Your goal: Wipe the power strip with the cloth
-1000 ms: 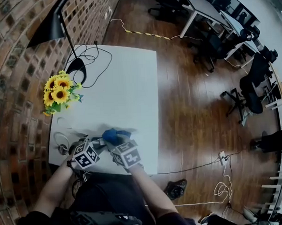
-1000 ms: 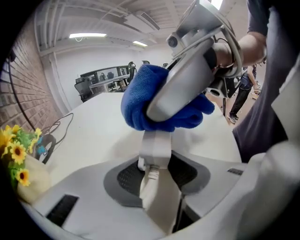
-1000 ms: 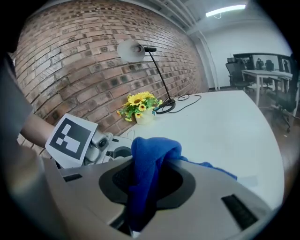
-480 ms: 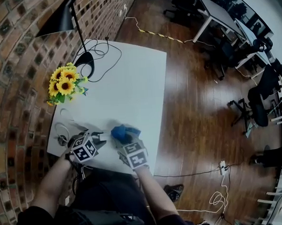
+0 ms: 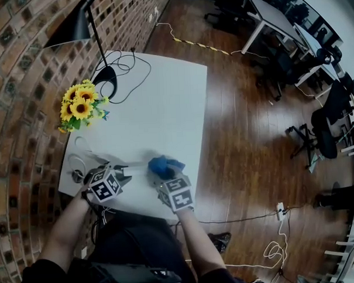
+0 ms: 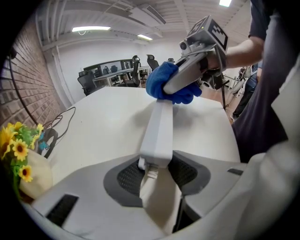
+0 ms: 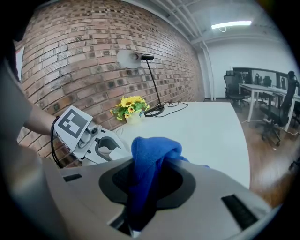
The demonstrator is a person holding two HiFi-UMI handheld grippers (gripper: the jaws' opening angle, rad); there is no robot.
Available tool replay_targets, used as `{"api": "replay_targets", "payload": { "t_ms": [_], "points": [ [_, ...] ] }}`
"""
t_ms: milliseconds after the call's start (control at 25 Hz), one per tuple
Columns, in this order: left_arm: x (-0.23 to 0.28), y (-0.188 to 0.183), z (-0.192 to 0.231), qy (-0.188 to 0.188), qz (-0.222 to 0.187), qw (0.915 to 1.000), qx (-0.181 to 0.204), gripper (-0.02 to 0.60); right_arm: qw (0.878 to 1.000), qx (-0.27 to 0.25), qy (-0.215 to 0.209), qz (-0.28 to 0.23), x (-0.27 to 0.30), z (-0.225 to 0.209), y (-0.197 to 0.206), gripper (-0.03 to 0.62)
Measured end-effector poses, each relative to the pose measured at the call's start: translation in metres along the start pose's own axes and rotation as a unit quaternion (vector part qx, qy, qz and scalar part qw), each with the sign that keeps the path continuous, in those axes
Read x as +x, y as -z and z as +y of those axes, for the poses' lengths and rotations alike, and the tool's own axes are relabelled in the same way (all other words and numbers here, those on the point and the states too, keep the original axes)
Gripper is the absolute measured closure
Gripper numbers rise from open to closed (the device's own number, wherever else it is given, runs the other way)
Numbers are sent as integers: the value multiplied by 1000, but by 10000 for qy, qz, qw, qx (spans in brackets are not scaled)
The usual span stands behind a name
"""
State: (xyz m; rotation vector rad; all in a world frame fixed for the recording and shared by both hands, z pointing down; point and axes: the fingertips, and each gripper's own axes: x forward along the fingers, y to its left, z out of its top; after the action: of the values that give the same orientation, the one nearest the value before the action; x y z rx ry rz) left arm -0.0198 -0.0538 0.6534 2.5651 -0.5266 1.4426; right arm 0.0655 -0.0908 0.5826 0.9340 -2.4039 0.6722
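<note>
The power strip [image 6: 159,125] lies on the white worktop [image 5: 164,109] close to its near edge and runs roughly along that edge. The left hand-held gripper [image 6: 157,174] is clamped on its cable end, with the pads pressing both sides of the white casing. It has stayed in place over the last second, so the strip is pinned.

The right hand-held gripper [image 7: 150,183] is closed on a bunched blue cloth [image 7: 151,154], which bulges out beyond the jaws. What has changed is the place of the cloth. A second ago it sat just beside the left hand-held gripper [image 5: 124,172]. Now the cloth [image 5: 164,165] has slid along the strip towards the right edge of the worktop. In the left gripper view it rests on the strip's far end, under the right hand-held gripper [image 6: 187,75].

That looks like one full stroke along the top face, nearly done. The sides of the casing, and the short stretch hidden between the left pads, probably remain to be wiped. The sunflowers [image 5: 82,107] and desk lamp [image 5: 103,71] stand well apart, towards the left and far edges.
</note>
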Motion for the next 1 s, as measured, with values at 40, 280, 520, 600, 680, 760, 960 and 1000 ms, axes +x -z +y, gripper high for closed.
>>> {"api": "replay_targets", "payload": {
  "t_ms": [40, 280, 520, 600, 680, 760, 960, 1000],
  "points": [
    [0, 0, 0, -4, 7, 10000, -13, 407, 10000, 12, 29, -21, -2, -3, 1, 511],
    [-1, 0, 1, -16, 40, 10000, -48, 405, 9998, 54, 153, -125, -12, -20, 3, 511],
    [-1, 0, 0, 5, 72, 10000, -62, 405, 9996, 109, 204, -157, -21, -32, 4, 511],
    [-2, 0, 0, -3, 105, 9999, -73, 405, 9996, 91, 218, -177, -23, -37, 4, 511],
    [-2, 1, 0, -6, 159, 9998, -93, 405, 9996, 105, 222, -144, -25, -41, 5, 510],
    [-1, 0, -1, 5, 237, 9996, -124, 405, 9994, 186, 251, -146, -27, -46, 7, 510],
    [1, -1, 4, 56, 551, 9983, -191, 403, 9974, 508, 433, -270, -32, -65, 6, 507],
    [1, -1, 3, 76, 610, 9979, -206, 402, 9967, 642, 431, -261, -34, -69, 8, 503]
  ]
}}
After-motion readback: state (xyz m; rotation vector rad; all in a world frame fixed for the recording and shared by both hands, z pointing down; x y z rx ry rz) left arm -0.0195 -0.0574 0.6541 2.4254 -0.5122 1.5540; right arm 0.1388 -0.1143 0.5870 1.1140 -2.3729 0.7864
